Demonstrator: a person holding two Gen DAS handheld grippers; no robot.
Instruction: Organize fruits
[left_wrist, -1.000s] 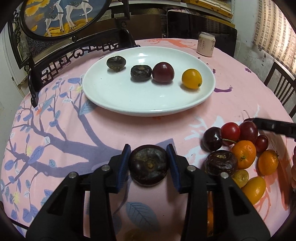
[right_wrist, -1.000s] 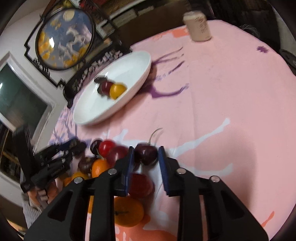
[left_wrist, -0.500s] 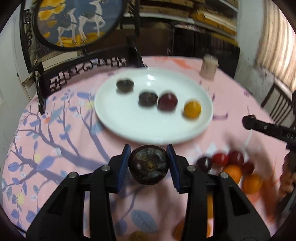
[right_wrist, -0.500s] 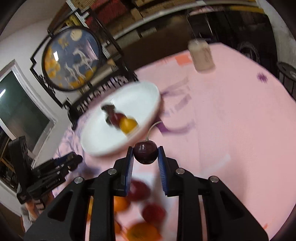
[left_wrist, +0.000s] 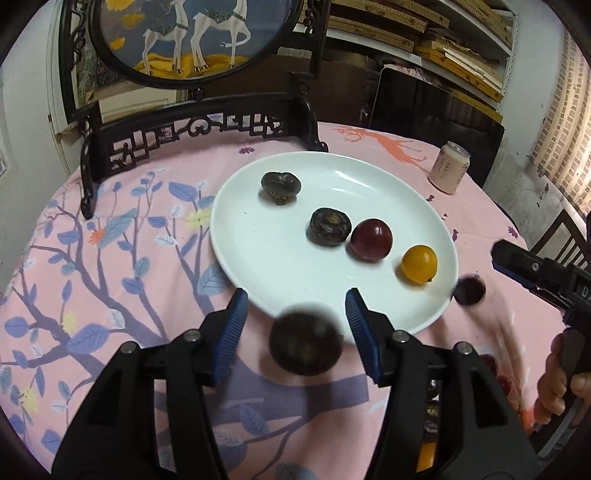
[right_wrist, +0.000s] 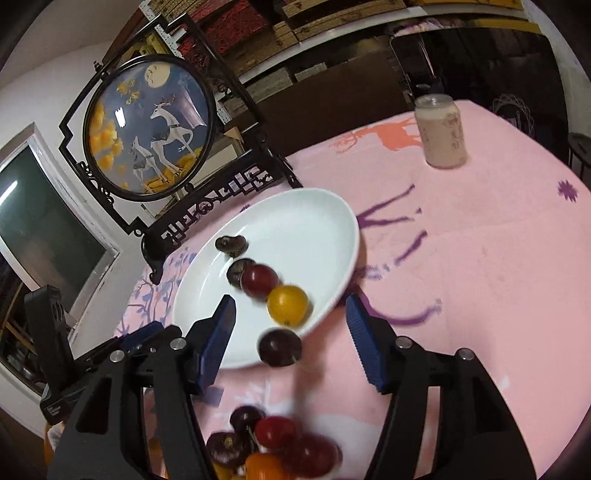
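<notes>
- Left gripper (left_wrist: 295, 314) jaws are opening at the bottom centre of its own view, and the dark mangosteen (left_wrist: 306, 339) sits blurred in the gap, clear of both blue pads: released, at the near rim of the white plate (left_wrist: 258, 258).
- Right gripper (right_wrist: 288, 325) jaws are opening too, low in its view; the dark cherry (right_wrist: 279, 347) hangs smeared between them, touching neither pad, just at the plate's near edge.
- That mangosteen is round, brown-black and dull-skinned; the cherry is smaller, glossy, deep purple.
- Count on the plate, running from upper left to lower right in the left view: four fruits in a row, namely two dark wrinkled ones (left_wrist: 280, 187) (left_wrist: 330, 226), one red plum-like fruit (left_wrist: 371, 240) and one small orange-yellow one (left_wrist: 419, 264).
- Down at the bottom of the right view, a loose pile (right_wrist: 273, 446) of red, dark and orange fruits lies on the pink tablecloth (right_wrist: 480, 258); blur stops an exact count.
- One pale can (left_wrist: 448, 168) stands upper right.
- Both grippers tilt downward over the plate's near rim; at the right edge of the left view a person's hand (left_wrist: 561, 384) grips the right tool's handle.
</notes>
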